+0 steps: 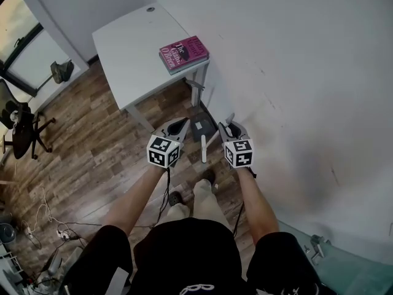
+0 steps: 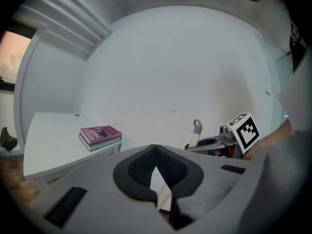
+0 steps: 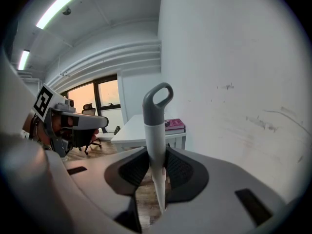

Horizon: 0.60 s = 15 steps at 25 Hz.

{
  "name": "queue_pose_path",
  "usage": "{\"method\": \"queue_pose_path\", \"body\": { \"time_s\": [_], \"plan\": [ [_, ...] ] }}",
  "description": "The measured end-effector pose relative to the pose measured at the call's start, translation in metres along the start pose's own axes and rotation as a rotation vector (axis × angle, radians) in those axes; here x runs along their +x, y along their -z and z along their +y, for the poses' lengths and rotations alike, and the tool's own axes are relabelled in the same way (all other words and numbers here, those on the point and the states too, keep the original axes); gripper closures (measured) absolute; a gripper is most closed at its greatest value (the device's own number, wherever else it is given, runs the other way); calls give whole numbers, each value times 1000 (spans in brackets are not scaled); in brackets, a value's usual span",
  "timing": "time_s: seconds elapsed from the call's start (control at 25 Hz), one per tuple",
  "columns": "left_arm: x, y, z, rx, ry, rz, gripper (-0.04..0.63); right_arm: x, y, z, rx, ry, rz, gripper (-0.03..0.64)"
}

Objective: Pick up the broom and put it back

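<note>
Just off the near corner of the white table (image 1: 132, 48), on its wall side, the broom (image 3: 152, 130) is held upright by its handle, clamped between the pads of the right gripper (image 3: 157, 152); the left gripper (image 2: 155, 147) is poised beside it, closer to the table's leg, its jaws drawn together at the tips on nothing. Trouble is judged likeliest from the painted wall (image 1: 307, 72) running behind the table, which could be scuffed if the long handle is swung; next from the table's edge, on which the unseen brush end could be caught; last from the single narrow grip, through which the smooth shaft could be let slide or twist. The wall is shown matt and faintly marked; the tabletop flat and hard-edged; the shaft slim, round and white; a pink-covered book (image 1: 184, 53) is laid on the table's wall-side edge; the shaft is capped by a grey moulded hanging loop (image 3: 158, 99).
</note>
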State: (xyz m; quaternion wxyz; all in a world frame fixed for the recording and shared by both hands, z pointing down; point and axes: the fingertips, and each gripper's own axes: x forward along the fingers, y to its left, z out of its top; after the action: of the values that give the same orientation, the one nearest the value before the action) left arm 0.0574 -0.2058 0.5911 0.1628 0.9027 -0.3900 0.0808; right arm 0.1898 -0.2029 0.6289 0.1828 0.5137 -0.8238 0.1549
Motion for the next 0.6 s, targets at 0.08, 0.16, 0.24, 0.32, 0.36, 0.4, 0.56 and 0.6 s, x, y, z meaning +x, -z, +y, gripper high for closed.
{"method": "queue_pose_path", "body": {
  "time_s": [0.08,0.16,0.24,0.32,0.36,0.4,0.56,0.6],
  "plan": [
    [7,2,-1,-11,6,1,574,8,7,-5,-3,0,20,503],
    [14,2,-1,-15,12,0,574,18,13,-9,-6,-4,36,503],
    [22,3,0,-14,15,4,574,28,19,-13,-1,-9,49,502],
    [29,6,3,-15,16,13,574,38,23,-17,8,-14,60,502],
    [32,7,6,-17,15,17,574,43,25,-18,12,-15,66,502],
    [35,9,9,-20,11,21,574,48,27,-19,14,-17,72,502],
    [44,17,19,-34,0,38,574,67,36,-21,26,-27,94,502],
    [46,18,21,-35,-1,41,574,72,38,-22,28,-29,98,502]
  ]
}}
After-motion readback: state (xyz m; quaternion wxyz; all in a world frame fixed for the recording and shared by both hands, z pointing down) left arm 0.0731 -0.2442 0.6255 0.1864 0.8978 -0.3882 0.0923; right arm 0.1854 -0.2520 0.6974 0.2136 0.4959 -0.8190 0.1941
